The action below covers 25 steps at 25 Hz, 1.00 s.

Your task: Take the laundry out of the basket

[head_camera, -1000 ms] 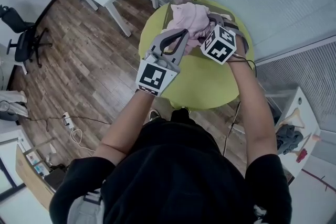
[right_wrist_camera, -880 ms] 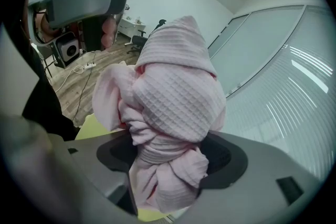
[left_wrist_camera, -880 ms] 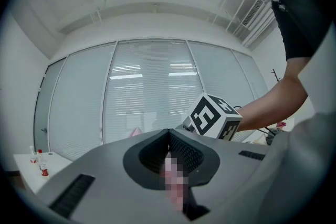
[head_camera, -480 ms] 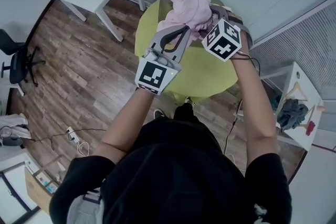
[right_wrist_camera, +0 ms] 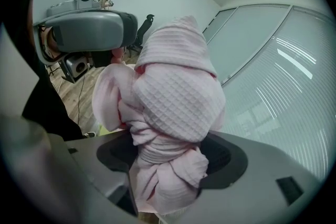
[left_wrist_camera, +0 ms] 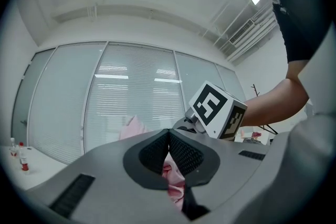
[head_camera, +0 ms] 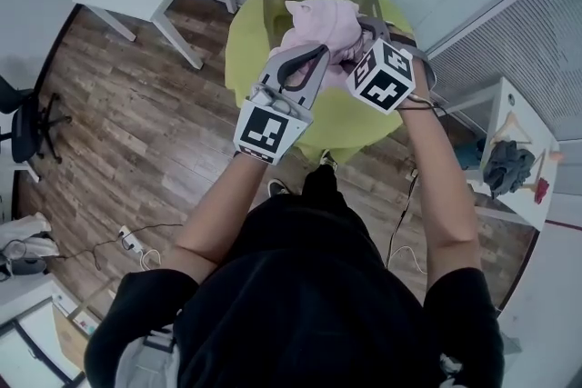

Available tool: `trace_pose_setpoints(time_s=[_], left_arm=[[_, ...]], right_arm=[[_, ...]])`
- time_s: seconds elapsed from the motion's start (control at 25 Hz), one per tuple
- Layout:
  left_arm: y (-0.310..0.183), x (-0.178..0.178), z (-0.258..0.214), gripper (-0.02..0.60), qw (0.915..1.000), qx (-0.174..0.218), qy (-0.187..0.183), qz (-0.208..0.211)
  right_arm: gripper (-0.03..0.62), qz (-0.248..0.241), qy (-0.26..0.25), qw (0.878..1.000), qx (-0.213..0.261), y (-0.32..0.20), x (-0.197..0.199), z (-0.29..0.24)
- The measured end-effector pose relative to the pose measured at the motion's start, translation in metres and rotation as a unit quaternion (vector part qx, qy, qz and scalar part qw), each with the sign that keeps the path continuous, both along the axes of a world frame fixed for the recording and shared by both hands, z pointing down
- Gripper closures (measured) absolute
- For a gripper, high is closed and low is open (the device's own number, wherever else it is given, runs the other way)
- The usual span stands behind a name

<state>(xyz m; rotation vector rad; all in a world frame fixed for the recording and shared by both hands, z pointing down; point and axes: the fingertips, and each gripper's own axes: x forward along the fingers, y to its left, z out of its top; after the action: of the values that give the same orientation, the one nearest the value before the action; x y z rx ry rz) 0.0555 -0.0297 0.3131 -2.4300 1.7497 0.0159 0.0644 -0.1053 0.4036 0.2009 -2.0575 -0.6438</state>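
No words or numbers can be read. The left gripper's (left_wrist_camera: 169,136) cube (head_camera: 270,130) bears only square markers (pattern, not lettering); the right gripper's (right_wrist_camera: 170,157) cube (head_camera: 382,75) likewise.

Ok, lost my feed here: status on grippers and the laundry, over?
Left gripper and right gripper both shut on pink waffle-knit cloth. Cloth bunched over translucent basket on round yellow-green table. Nothing blocking.

We see the cloth (right_wrist_camera: 176,97) as soft pink waffle-weave fabric, matt and bumpy. The left gripper (left_wrist_camera: 169,136) and right gripper (right_wrist_camera: 170,157) have smooth matt grey plastic shells, with finely ribbed black pads (left_wrist_camera: 185,153). At the left of the head view the floor (head_camera: 136,132) is wood plank. The table (head_camera: 350,127) looks smooth and yellow-green.
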Motion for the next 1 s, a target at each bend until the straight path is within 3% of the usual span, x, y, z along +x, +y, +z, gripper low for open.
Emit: trace_pose_setpoints(time_s=[0.48, 1.0], left_arm=[[0.004, -0.019, 0.053, 0.571, 0.9984, -0.053, 0.001, -0.021], [-0.001, -0.042, 0.116, 0.571, 0.9923, -0.112, 0.008, -0.051]], right_arm=[[0.22, -0.017, 0.053, 0.997, -0.057, 0.019, -0.002, 0.079], [0.22, -0.057, 0.12, 0.983, -0.128, 0.036, -0.01, 0.181]])
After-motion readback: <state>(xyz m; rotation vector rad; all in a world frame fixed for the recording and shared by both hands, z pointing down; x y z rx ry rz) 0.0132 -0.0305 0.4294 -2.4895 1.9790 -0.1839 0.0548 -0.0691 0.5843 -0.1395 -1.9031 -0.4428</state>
